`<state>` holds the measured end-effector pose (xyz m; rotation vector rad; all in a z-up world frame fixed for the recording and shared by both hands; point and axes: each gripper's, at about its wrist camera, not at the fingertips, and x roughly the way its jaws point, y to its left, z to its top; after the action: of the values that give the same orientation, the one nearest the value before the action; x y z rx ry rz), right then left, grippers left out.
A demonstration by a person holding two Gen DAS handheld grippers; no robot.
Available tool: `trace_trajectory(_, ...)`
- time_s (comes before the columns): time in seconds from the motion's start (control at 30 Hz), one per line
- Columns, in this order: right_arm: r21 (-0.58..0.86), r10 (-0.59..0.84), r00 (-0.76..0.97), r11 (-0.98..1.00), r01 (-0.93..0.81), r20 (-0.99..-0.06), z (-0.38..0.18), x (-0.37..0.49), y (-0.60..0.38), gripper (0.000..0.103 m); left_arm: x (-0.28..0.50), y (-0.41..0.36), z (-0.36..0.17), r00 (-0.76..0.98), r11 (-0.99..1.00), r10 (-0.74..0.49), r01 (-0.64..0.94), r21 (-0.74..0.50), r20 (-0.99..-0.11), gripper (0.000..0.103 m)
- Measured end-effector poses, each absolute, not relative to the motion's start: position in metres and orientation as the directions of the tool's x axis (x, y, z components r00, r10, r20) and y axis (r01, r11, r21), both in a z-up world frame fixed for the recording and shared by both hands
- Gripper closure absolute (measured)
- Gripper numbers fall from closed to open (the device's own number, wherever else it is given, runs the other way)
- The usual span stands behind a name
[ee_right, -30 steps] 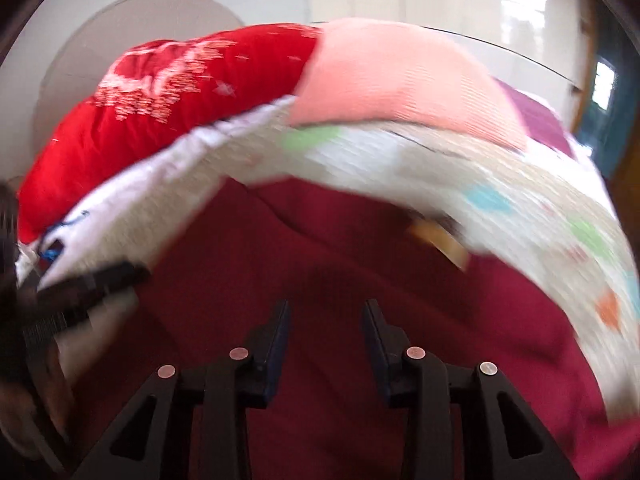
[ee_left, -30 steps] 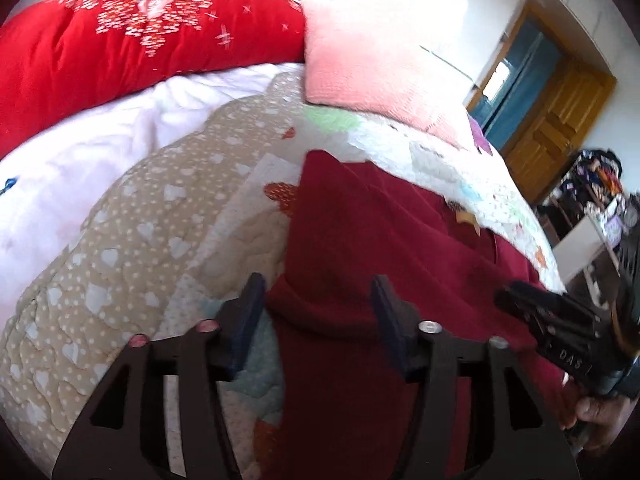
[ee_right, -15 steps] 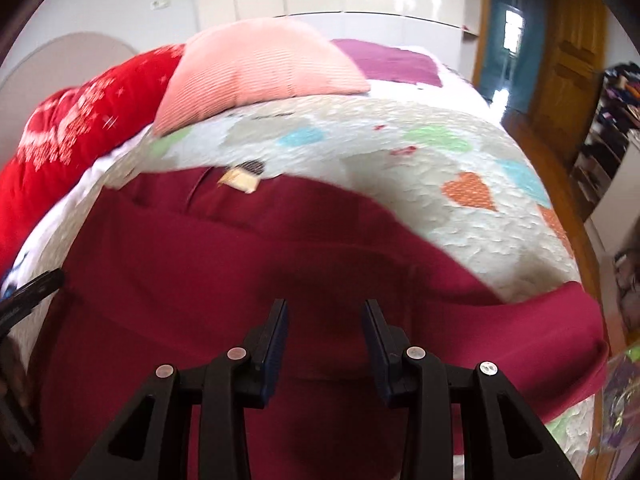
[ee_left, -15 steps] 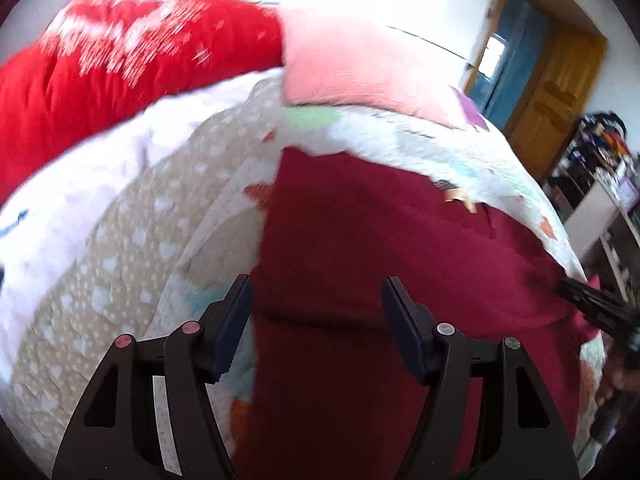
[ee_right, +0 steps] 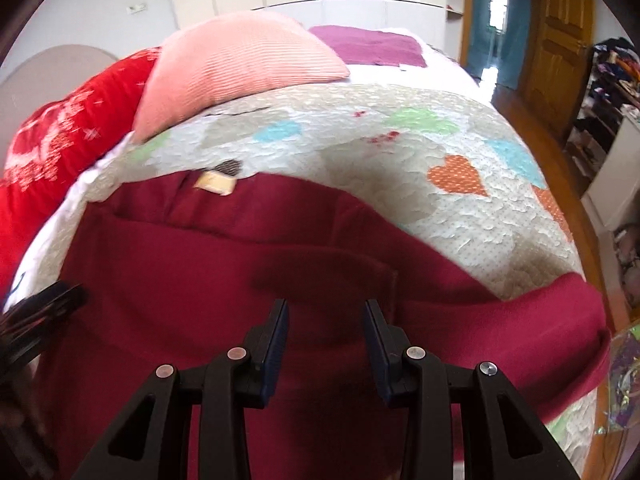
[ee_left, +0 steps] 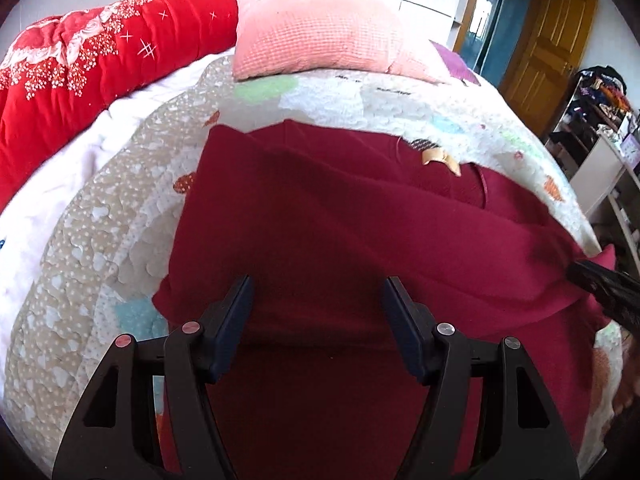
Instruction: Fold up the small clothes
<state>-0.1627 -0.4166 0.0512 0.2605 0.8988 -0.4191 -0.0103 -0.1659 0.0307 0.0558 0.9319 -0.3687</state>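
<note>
A dark red garment (ee_left: 340,220) (ee_right: 200,272) lies spread on the heart-patterned quilt (ee_left: 80,280) (ee_right: 400,152), with a tan neck label (ee_left: 440,158) (ee_right: 216,182) at its far edge. One sleeve (ee_right: 560,320) stretches right to the bed's edge. My left gripper (ee_left: 318,300) hangs open and wide over the garment's near left part, nothing between its fingers. My right gripper (ee_right: 326,312) stands over the garment's right part with a narrower gap, and the cloth lies below it, not pinched. Each gripper shows at the edge of the other's view, the right gripper (ee_left: 600,284) and the left gripper (ee_right: 40,312).
A pink pillow (ee_left: 320,28) (ee_right: 240,64) and a red flowered duvet (ee_left: 100,52) lie at the head of the bed. A purple cloth (ee_right: 372,44) lies beyond the pillow. To the right are a wooden door (ee_left: 548,36), cluttered shelves (ee_left: 600,120) and the floor.
My right gripper swung right across the garment, so the sleeve and the bed's right edge came into view. My left gripper shifted over the garment and its jaws widened a little.
</note>
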Motion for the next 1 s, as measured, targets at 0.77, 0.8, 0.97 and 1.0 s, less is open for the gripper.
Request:
trace_trajectory(0.77, 0.163, -0.212, 0.603, 0.847, 0.506, -0.769, 0.049, -0.217, -0.429, 0.061, -0.030, -0.174, 0.057, 0.553, 0.921, -0.332, 0.366, -0.136, -0.764, 0.037)
trace_trajectory(0.8, 0.160, -0.224, 0.597, 0.838, 0.522, -0.770, 0.050, -0.222, -0.435, 0.061, -0.032, -0.179, 0.060, 0.548, 0.915, -0.344, 0.378, -0.141, -0.763, 0.037)
trace_trajectory(0.97, 0.189, -0.235, 0.575, 0.792, 0.581, -0.784, 0.051, -0.244, -0.461, 0.061, -0.044, -0.206, 0.060, 0.522, 0.894, -0.376, 0.420, -0.153, -0.766, 0.037)
trace_trajectory(1.0, 0.191, -0.235, 0.578, 0.791, 0.581, -0.782, 0.051, -0.246, -0.462, 0.061, -0.045, -0.211, 0.058, 0.516, 0.892, -0.377, 0.425, -0.151, -0.769, 0.037)
